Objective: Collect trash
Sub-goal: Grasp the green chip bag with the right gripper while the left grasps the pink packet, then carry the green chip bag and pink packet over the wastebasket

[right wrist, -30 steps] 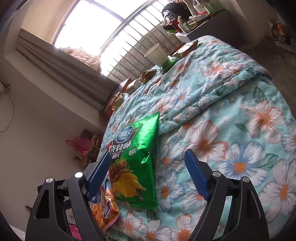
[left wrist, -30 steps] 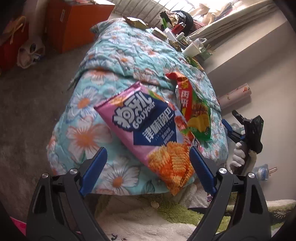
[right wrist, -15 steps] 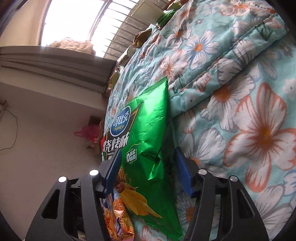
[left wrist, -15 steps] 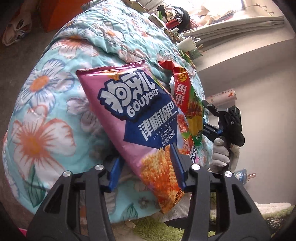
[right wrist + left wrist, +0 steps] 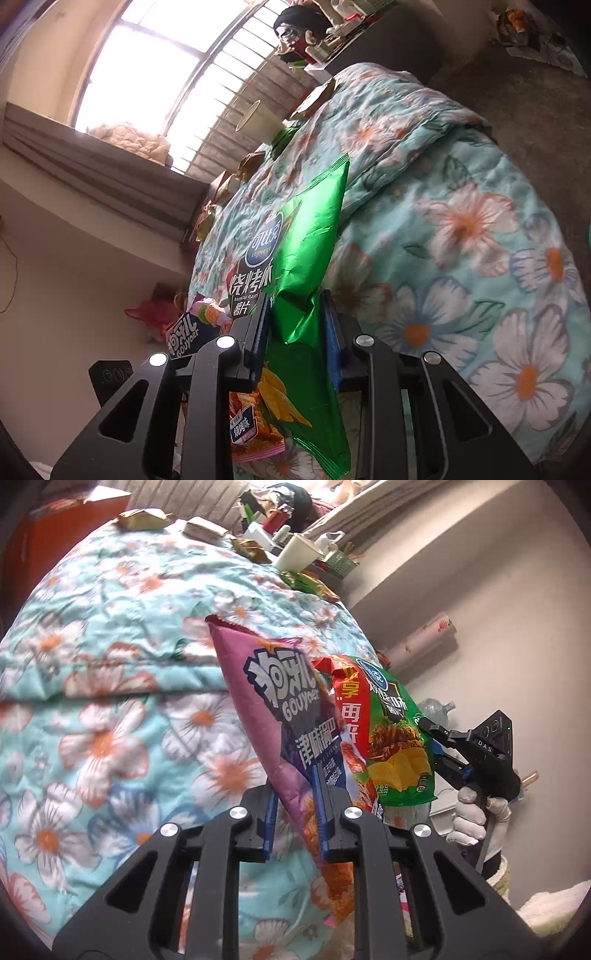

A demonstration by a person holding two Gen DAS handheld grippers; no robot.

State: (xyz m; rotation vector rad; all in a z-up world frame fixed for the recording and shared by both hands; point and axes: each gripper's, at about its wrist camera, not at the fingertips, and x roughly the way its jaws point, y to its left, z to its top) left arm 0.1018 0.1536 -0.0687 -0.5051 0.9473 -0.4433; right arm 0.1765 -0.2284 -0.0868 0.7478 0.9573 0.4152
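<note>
While daylight enters the barred window (image 5: 155, 70), the floral quilt (image 5: 110, 686) fills the room. Above its edge, the left gripper (image 5: 295, 812) pinches the pink snack bag (image 5: 266, 701), and the right gripper (image 5: 295, 332) pinches the green chip bag (image 5: 310, 236).

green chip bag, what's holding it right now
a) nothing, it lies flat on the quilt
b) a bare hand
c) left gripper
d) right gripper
d: in the right wrist view the right gripper has both blue pads pressed on the green chip bag, lifted off the floral quilt.
</note>
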